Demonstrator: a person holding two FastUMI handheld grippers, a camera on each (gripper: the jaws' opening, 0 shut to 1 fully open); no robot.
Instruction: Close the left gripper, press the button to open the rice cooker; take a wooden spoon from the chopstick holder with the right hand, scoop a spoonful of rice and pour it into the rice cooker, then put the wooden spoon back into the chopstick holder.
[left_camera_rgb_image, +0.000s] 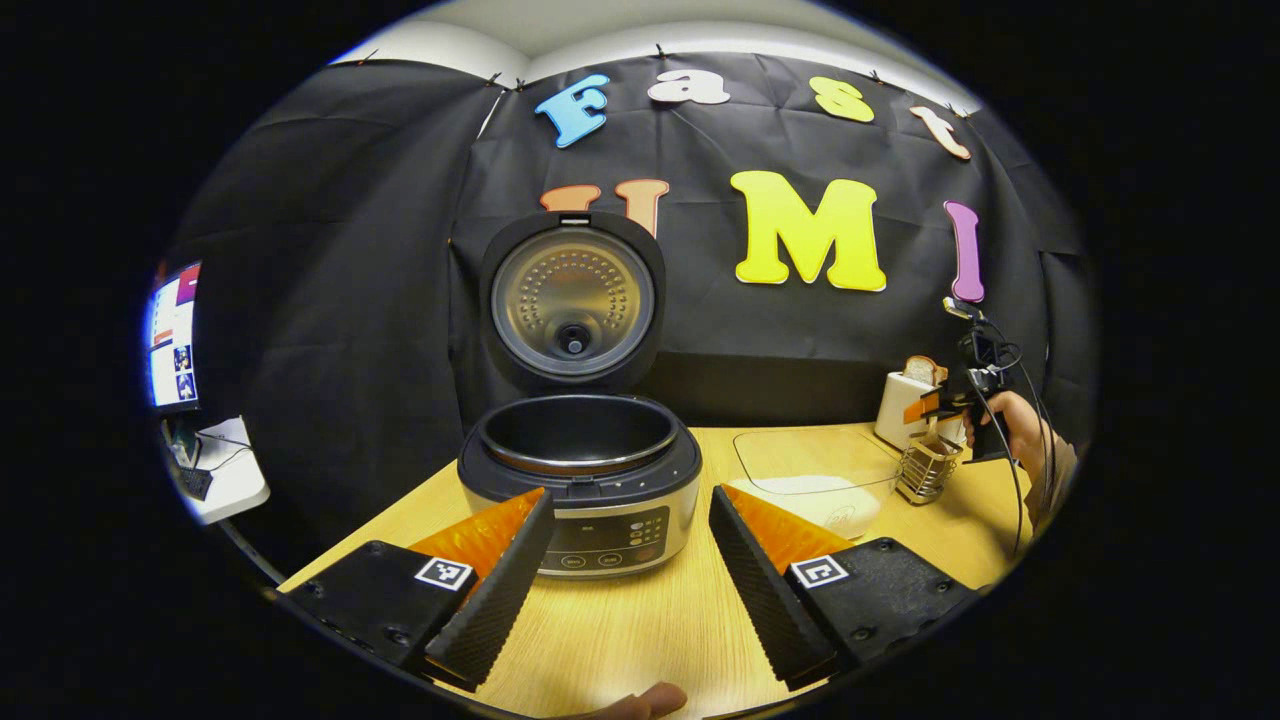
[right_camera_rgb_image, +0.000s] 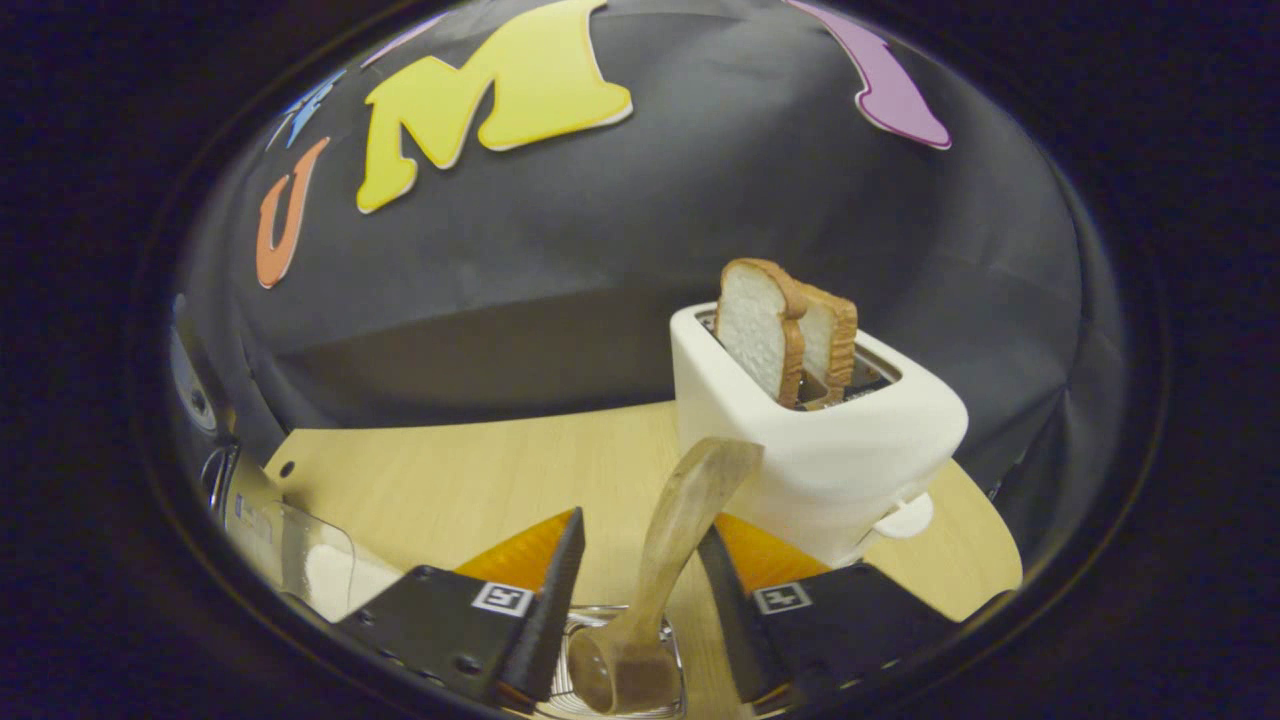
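Rice cooker (left_camera_rgb_image: 580, 470) is sitting lid-up on desk (left_camera_rgb_image: 640, 630). Wooden spoon (right_camera_rgb_image: 665, 560) is standing bowl-down in chopstick holder (right_camera_rgb_image: 610, 690), w/ right tongs (right_camera_rgb_image: 632, 590) spread wide around its handle, not gripping. Left tongs (left_camera_rgb_image: 628, 575) gaping wide. Spoon probably light, stiff (smooth wood, may slip); best pinching mid-handle.

Rice cooker (left_camera_rgb_image: 580, 470): lower front corners hidden behind the left hand-held gripper (left_camera_rgb_image: 630, 550) fingers; panel buttons too small to tell.
Clear container (left_camera_rgb_image: 815, 475): near edge hidden behind a finger; in the right gripper view cut off at the lower left edge.
Wire holder (right_camera_rgb_image: 620, 650): cut off by the bottom edge, mostly hidden behind the fingers.
Wooden spoon (right_camera_rgb_image: 660, 580): bowl blurred.
Screen (left_camera_rgb_image: 173, 335): cut off at the left edge.
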